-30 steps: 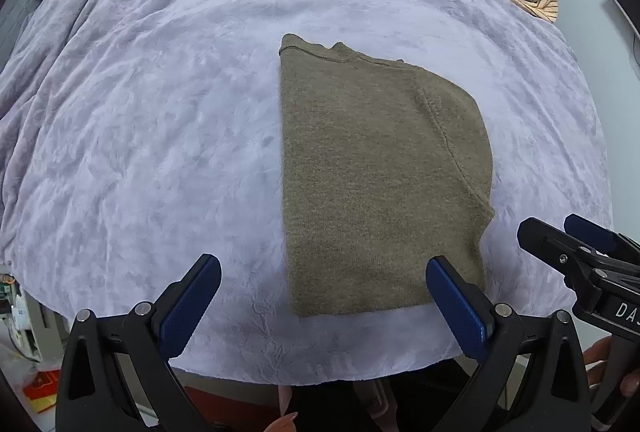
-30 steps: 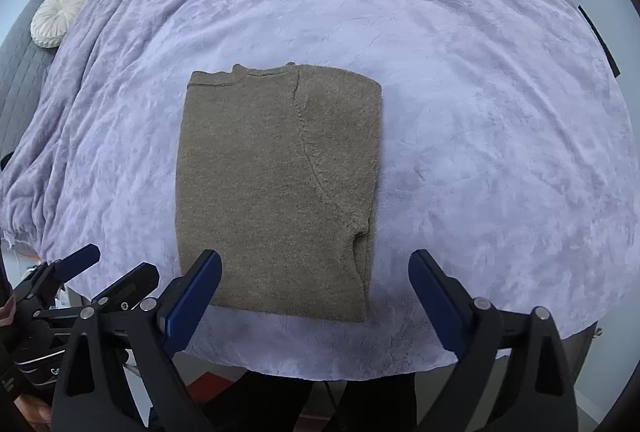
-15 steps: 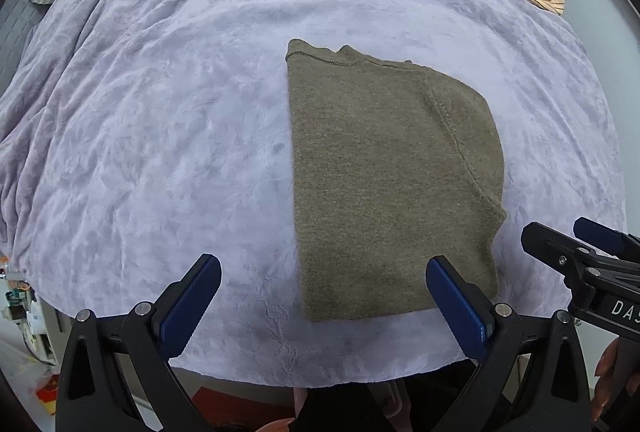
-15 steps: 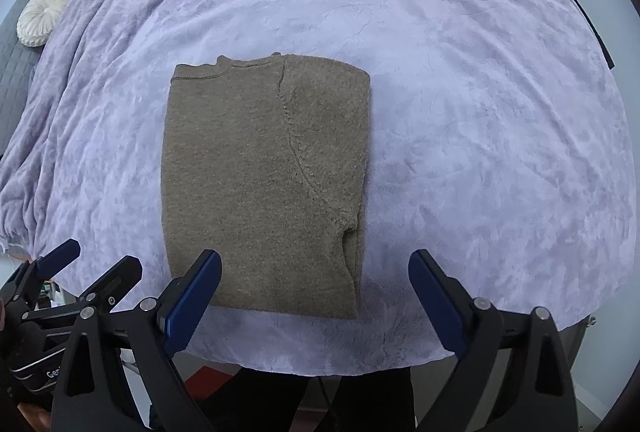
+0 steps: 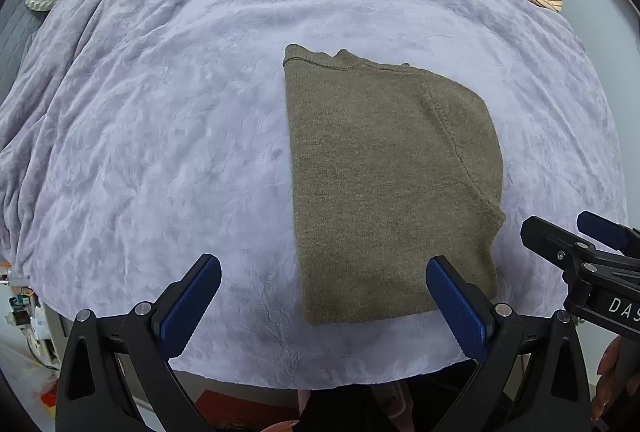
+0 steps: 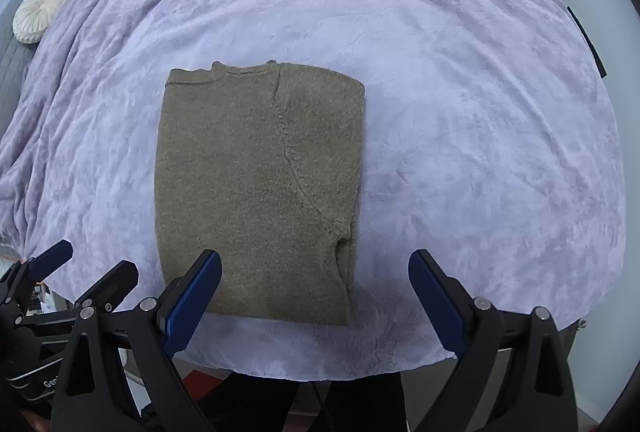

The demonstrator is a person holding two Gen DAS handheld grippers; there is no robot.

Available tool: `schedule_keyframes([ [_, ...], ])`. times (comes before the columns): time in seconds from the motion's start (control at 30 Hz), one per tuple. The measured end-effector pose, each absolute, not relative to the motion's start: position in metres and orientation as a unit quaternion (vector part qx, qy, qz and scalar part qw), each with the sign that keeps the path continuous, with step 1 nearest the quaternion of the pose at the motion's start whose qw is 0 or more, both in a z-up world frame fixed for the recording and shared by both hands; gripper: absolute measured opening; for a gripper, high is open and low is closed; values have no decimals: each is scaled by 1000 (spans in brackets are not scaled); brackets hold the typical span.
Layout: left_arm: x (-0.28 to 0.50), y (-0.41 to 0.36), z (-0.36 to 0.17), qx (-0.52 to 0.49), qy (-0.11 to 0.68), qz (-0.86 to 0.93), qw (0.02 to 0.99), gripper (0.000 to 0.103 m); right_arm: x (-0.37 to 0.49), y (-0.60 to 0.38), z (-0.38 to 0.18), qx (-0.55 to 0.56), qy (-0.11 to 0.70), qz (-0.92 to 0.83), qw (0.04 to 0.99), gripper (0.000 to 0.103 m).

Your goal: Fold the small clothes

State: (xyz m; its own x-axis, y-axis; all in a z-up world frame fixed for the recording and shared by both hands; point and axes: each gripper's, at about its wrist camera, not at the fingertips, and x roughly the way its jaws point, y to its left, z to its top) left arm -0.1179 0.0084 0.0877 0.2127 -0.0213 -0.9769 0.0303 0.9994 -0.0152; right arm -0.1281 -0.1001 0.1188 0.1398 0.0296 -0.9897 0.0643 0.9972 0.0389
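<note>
Lying: one sweater (image 6: pixel 256 188), long axis 12–6, neckline at 12
Grippers: left (image 5: pixel 322 302) and right (image 6: pixel 314 296), both wide apart, empty

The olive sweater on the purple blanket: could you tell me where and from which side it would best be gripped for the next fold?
Probably by the near hem of the sweater, one corner for each gripper, coming in low from the near edge of the blanket. The sweater lies flat as a long rectangle with the collar at the far end, so lifting the hem towards the collar would halve it.
</note>
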Motion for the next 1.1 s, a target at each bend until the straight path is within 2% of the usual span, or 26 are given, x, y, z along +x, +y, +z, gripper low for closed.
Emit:
schedule_keyframes([
  [1.1,-120,17,90,22,616,-14,788,103,-132,-94,116,19,661,-7,750,96],
])
